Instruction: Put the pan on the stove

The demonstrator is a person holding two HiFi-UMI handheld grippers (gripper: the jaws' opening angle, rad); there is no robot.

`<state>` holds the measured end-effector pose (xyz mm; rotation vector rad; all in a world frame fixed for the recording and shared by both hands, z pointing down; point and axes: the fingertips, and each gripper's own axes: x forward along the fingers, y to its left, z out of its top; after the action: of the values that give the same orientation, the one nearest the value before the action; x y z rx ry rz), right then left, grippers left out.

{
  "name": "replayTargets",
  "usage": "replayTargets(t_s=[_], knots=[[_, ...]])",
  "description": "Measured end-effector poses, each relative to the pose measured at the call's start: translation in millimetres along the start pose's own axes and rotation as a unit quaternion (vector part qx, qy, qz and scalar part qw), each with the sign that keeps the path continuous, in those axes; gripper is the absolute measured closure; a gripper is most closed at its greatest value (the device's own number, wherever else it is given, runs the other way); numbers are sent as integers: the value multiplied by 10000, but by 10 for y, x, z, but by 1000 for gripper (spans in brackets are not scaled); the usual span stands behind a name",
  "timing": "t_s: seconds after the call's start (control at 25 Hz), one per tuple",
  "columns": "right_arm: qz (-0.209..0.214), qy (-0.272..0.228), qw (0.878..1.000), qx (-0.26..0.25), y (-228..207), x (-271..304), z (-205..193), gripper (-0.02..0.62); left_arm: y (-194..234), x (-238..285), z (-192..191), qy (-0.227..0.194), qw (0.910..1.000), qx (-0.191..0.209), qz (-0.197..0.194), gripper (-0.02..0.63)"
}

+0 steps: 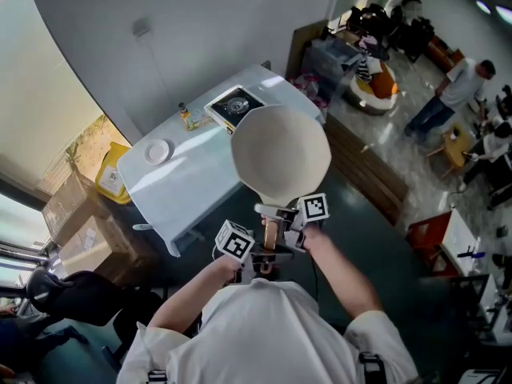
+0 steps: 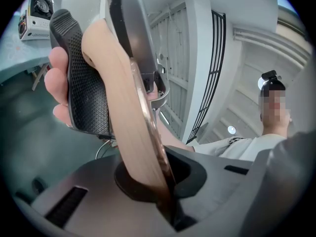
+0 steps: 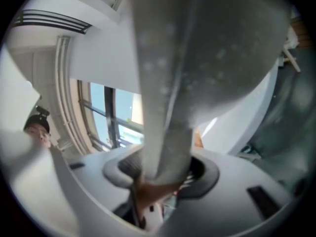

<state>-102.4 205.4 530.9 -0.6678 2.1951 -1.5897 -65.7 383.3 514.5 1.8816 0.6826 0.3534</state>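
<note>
The left gripper (image 2: 159, 194) is clamped tight on the pan's wooden handle (image 2: 123, 112), which runs up from between its jaws at a slant. Further up the same handle, the right gripper (image 3: 160, 177) is also closed on a thing: its jaws stand fairly wide apart around the thick pale neck where the wood meets the pan (image 3: 212, 48), whose speckled underside fills most of the right gripper view.

In the head view the two grippers sit close together in front of the person's chest, the left gripper (image 1: 253, 254) nearer the body and the right gripper (image 1: 293, 221) just beyond it, both on the handle (image 1: 270, 234). The cream pan (image 1: 282, 154) is held in the air, its bowl over the near right corner of a white-covered table (image 1: 192, 190) and the dark floor beside it.

The portable gas stove (image 1: 234, 106) stands at the table's far end, well apart from the pan; it also shows at the top left of the left gripper view (image 2: 37, 9). Near it are a small bottle (image 1: 186, 117) and, further left, a white plate (image 1: 158, 151). A yellow bin (image 1: 114, 174) stands beside the table.
</note>
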Motion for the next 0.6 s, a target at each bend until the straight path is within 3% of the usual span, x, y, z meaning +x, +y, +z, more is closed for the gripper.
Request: replayTargets(t_s=[0.6], knots=[[131,139,9998,-46,-50,-308,147,393,176,335,165,-120,9998,8,128,582]])
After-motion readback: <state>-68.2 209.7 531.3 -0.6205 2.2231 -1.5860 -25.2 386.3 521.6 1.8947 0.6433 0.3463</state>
